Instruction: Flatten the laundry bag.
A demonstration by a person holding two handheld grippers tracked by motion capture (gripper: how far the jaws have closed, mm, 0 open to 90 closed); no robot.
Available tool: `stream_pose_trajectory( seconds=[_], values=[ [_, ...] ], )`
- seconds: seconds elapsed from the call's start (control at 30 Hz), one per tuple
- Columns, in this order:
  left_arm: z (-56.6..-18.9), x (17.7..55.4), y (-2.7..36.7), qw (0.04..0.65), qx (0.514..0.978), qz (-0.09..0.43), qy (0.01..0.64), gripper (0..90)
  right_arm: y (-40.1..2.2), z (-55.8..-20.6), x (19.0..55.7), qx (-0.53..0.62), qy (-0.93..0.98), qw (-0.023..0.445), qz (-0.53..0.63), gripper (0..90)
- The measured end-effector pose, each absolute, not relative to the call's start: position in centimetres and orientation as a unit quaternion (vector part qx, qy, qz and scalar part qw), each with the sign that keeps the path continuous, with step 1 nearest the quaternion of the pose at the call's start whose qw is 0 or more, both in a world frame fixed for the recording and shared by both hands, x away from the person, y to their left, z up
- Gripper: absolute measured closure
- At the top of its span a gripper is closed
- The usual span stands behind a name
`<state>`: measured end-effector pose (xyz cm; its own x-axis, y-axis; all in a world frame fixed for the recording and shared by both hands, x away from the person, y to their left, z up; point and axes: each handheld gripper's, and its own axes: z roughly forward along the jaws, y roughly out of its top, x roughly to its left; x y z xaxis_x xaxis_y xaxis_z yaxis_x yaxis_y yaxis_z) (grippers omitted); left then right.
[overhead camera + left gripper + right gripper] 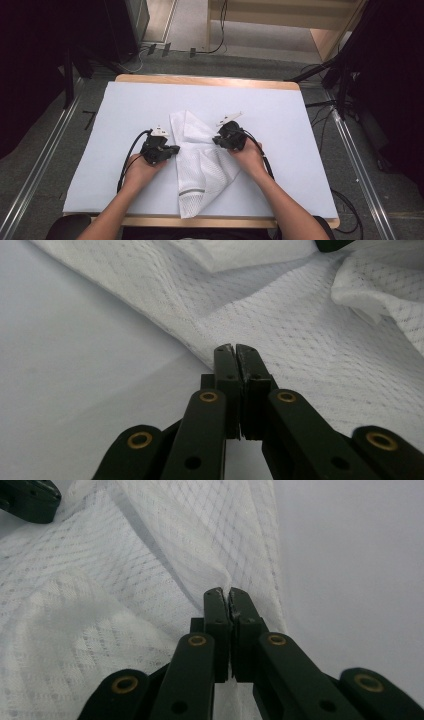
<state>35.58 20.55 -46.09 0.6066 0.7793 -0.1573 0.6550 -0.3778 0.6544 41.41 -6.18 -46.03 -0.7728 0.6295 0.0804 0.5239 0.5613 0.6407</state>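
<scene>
Left tongs [172,149] sit pressed together at the left edge of the white mesh cloth [200,165], which lies crumpled mid-surface [280,120]; right tongs [216,140] pinch a raised fold at its right side

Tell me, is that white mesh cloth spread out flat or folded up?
Partly folded and rumpled. The white mesh cloth lies on the table with layers overlapping, one flap turned over near its top and creases through its middle.
</scene>
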Motion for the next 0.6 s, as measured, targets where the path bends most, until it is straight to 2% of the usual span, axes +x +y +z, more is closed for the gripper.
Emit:
stream_pose_trajectory(
  seconds=[0.13, 0.6],
  values=[
    [-46.0, 35.9, 20.9, 0.352, 0.822, 0.074, 0.442, 90.0, -6.9, -45.2, 41.6, 0.34, 0.869, 0.076, 0.351, 90.0],
    [-44.3, 36.9, 23.5, 0.37, 0.796, 0.083, 0.471, 90.0, -11.5, -44.0, 43.3, 0.4, 0.826, 0.068, 0.391, 90.0]
  ],
)
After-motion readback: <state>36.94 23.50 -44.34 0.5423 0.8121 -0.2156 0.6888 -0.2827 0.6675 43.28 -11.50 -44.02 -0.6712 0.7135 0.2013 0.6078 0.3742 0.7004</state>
